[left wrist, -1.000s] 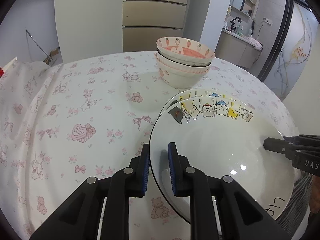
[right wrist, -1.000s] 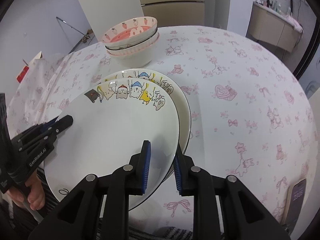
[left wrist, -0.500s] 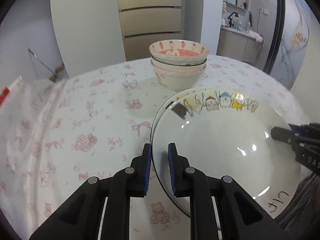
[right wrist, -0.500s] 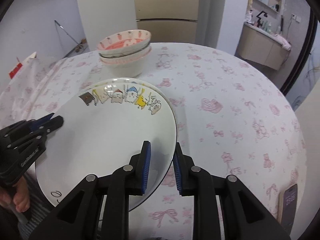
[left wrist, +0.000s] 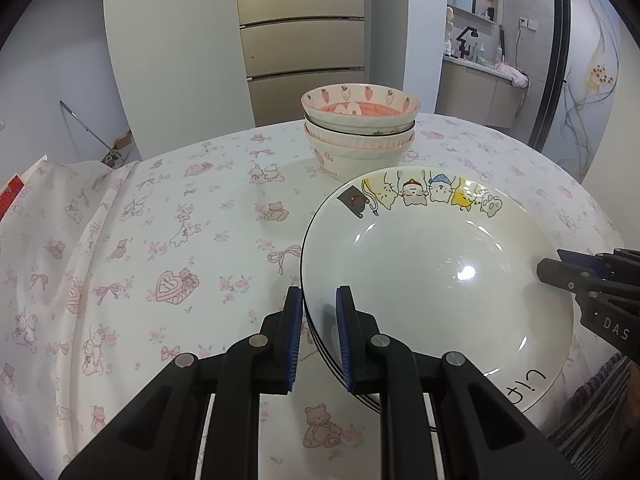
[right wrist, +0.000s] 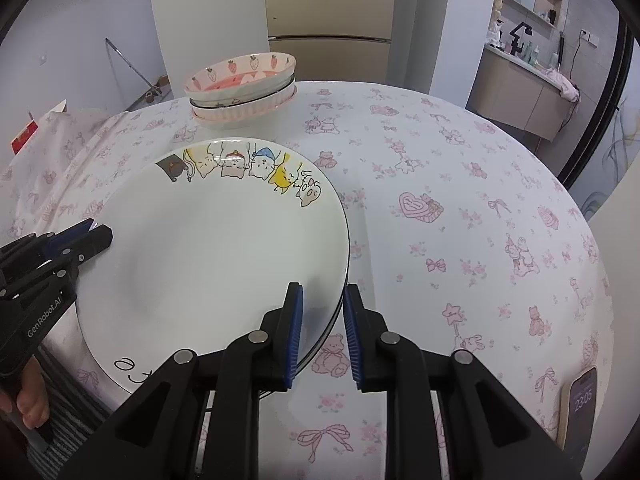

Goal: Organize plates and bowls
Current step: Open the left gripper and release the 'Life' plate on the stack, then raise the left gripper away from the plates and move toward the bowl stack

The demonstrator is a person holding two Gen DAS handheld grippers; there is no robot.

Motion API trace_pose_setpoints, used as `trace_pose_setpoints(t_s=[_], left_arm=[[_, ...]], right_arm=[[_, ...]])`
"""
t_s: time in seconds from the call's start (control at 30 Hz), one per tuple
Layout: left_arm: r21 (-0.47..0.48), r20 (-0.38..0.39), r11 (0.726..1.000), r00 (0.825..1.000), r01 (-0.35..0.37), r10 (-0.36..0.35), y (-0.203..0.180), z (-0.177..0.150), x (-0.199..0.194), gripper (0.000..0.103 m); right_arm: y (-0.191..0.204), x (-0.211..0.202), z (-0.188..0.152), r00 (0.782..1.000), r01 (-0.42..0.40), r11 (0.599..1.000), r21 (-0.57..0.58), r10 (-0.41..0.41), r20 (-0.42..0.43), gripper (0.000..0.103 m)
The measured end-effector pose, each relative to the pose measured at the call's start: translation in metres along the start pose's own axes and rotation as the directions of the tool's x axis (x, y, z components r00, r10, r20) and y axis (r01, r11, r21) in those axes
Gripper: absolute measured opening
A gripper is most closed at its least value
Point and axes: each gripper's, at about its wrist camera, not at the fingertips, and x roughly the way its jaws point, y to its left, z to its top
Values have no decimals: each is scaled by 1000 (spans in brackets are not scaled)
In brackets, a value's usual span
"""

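My left gripper [left wrist: 318,328] and right gripper [right wrist: 322,330] each straddle opposite rims of the glossy cartoon-cat plate [left wrist: 436,280], jaws narrowly parted; whether the pads actually pinch, I cannot tell. It sits stacked on another plate, near the ribbed bowl stack [left wrist: 360,128] on the floral cloth [left wrist: 160,248].

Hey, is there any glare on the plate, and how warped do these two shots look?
Left wrist view: bright specular glare spots on the white cat-print ceramic plate, and fisheye bending curves the beige panelled cabinet and dark door frame. Right wrist view: the same plate reads evenly lit, only soft tong shadows; edges vignette black and the phone stretches.
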Motion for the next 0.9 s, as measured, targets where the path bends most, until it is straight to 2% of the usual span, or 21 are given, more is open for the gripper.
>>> trace_pose_setpoints(t_s=[0.2,0.27,0.3,0.33,0.37,0.47,0.5,0.53,0.57,0.6,0.63,0.73,0.8,0.9], left_arm=[[-13,38,1000,999,16,-15,2,-1,-7,18],[-11,99,1000,995,20,-19,2,-1,-20,29],[-6,131,1000,991,19,-18,1,-1,-26,52],[1,177,1000,984,14,-14,-1,-2,-34,80],[4,218,1000,976,13,-13,-2,-3,-41,90],[16,337,1000,941,24,-28,-5,-7,-64,93],[18,363,1000,932,20,-25,-6,-7,-69,95],[18,384,1000,923,15,-21,-6,-8,-73,103],[11,407,1000,913,9,-13,-5,-9,-76,103],[2,420,1000,907,-1,0,-4,-9,-79,103],[-9,435,1000,900,-8,11,-3,-9,-81,103],[-49,477,999,878,-18,40,4,-12,-90,103],[-65,500,997,864,-30,58,6,-15,-94,103],[-84,542,994,833,-73,107,6,-23,-103,103]], right_arm=[[2,0,-4,999,5,1000,-12,-5,37,20],[2,-2,-6,998,-6,1000,-14,7,62,23],[1,-3,-6,997,-12,1000,-8,13,77,23],[-1,-5,-6,996,-19,1000,1,19,91,23],[-2,-7,-5,994,-29,1000,8,28,106,23],[-7,-17,-3,983,-50,998,32,43,179,36],[-7,-23,-3,976,-46,998,39,36,216,46],[-8,-28,-3,966,-41,998,44,29,255,59],[-9,-32,-3,957,-42,998,48,26,288,68],[-11,-36,-3,948,-43,998,54,24,319,82],[-14,-41,-3,936,-37,997,71,10,351,90],[-22,-57,-9,881,-23,991,133,-43,470,103],[-28,-66,-14,845,-49,987,155,-42,532,103],[-29,-77,-21,801,-57,986,155,-47,596,103]])
